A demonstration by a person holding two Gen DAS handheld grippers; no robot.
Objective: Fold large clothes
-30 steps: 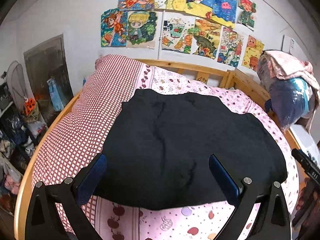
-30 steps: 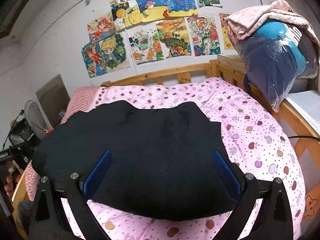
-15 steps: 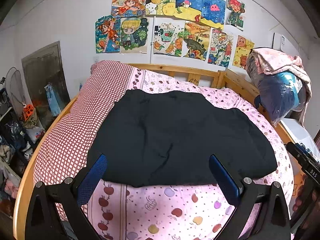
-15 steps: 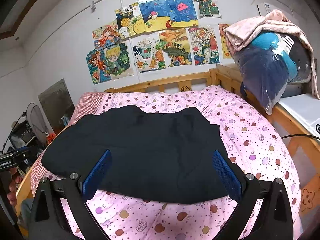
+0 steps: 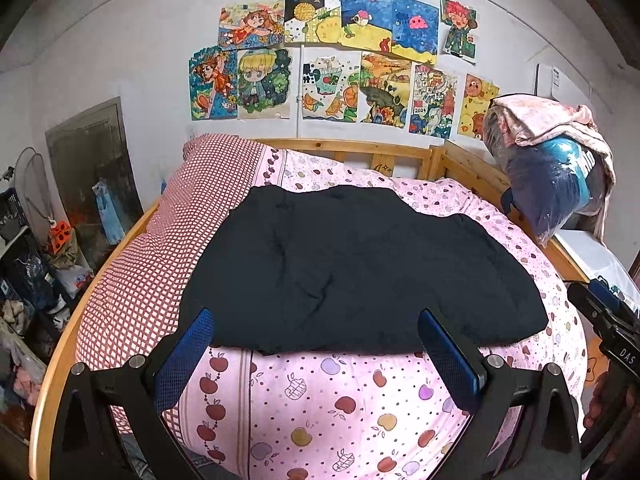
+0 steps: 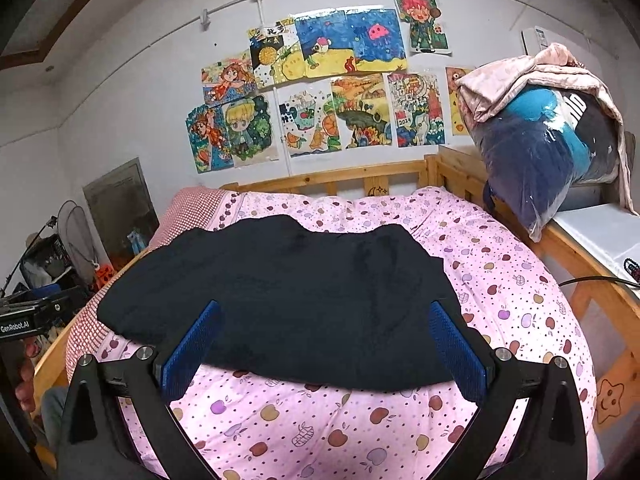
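"GenRobot.AI" on left gripper; right gripper reads "DAS", perhaps cut off.

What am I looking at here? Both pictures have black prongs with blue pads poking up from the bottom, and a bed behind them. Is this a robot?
No robot: a person holds a two-fingered claw in each hand, each with a wide-angle camera looking along its fingers. One picture comes from the left claw, the other from the right claw. Both claws are open and hold nothing. In front lies a black garment, spread fairly flat on a pink apple-print bedspread over a wooden bed. It is to be folded. At the right edge of the left picture you can glimpse the other claw's body.
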